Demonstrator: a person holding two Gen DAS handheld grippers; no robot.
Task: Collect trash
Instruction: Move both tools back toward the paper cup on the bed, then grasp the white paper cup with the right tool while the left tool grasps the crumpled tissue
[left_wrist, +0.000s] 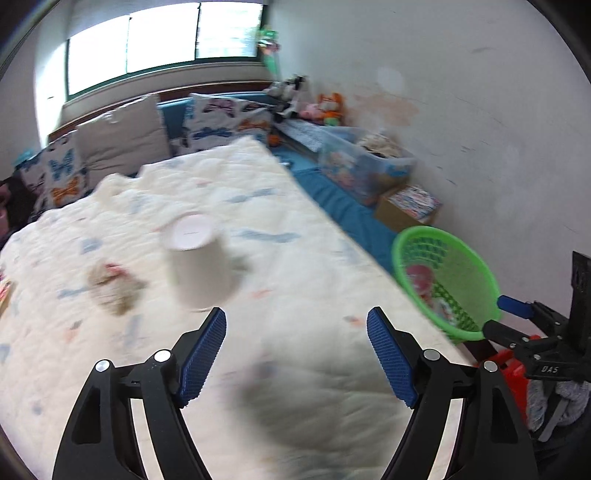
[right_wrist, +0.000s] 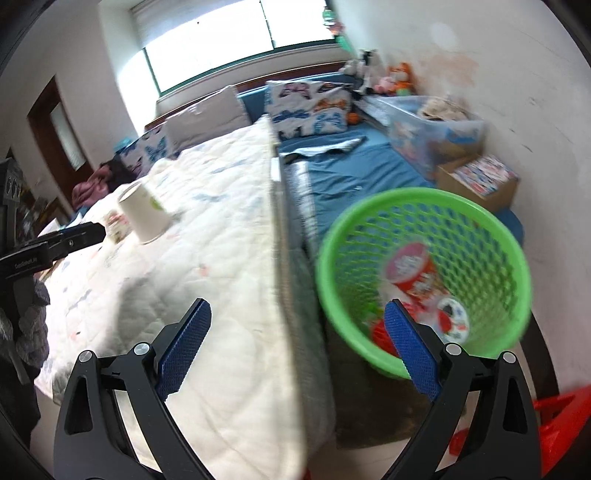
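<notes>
A white paper cup (left_wrist: 199, 262) stands upside down on the white quilt (left_wrist: 314, 280), just ahead and left of my left gripper (left_wrist: 295, 311), which is open with nothing between its fingers. A crumpled brownish wrapper (left_wrist: 114, 284) lies left of the cup. The green mesh basket (left_wrist: 424, 230) sits off the bed's right side. In the right wrist view my right gripper (right_wrist: 297, 304) is open and empty over the quilt's edge, with the basket (right_wrist: 406, 194) just ahead to the right. Inside it lie a red snack cup (right_wrist: 413, 269) and other wrappers. The white cup (right_wrist: 144, 214) is far left.
Butterfly pillows (right_wrist: 310, 103) and a beige cushion (left_wrist: 122, 140) line the headboard. A blue sheet (right_wrist: 351, 173) runs between quilt and wall, carrying a clear storage box (right_wrist: 436, 125) and a cardboard box (right_wrist: 480, 181). A red object (right_wrist: 565, 417) sits at the lower right.
</notes>
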